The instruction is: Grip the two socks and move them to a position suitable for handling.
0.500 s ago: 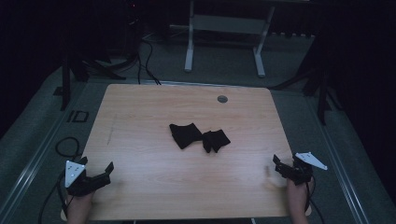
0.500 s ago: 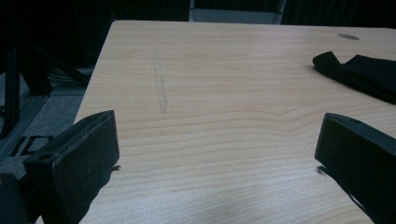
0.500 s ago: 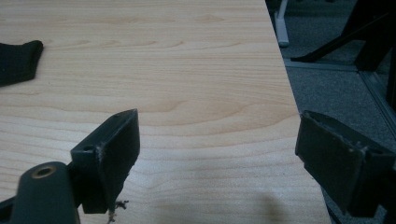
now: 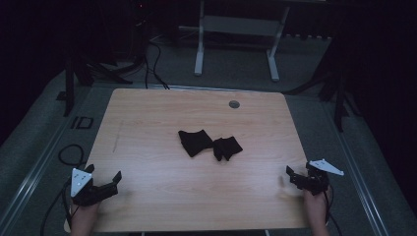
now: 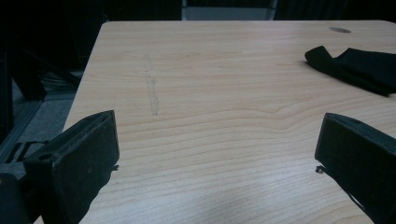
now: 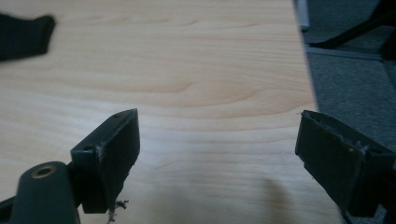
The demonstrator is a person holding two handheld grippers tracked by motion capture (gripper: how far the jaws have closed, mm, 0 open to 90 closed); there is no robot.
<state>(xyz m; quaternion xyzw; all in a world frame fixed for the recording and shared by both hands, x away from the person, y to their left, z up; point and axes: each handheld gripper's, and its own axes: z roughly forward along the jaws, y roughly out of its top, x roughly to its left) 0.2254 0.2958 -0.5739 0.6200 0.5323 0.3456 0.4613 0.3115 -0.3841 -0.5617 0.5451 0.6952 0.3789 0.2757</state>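
Observation:
A crumpled black cloth (image 4: 209, 144) lies in the middle of the wooden table (image 4: 147, 123). In the left gripper view its edge (image 5: 359, 65) shows at the upper right, and in the right gripper view a corner (image 6: 25, 35) shows at the upper left. My left gripper (image 4: 109, 185) rests open near the table's front left corner, jaws wide with bare wood between them (image 5: 217, 154). At the front right edge my right gripper (image 4: 298, 177) is open too, nothing between its jaws (image 6: 217, 154). Both are well short of the cloth.
A round grey grommet (image 4: 234, 104) sits near the table's far edge. Beyond the table stands a white metal frame (image 4: 236, 29) on a grey floor, with cables (image 4: 152, 54) at the far left. A faint smudge (image 5: 152, 88) marks the wood.

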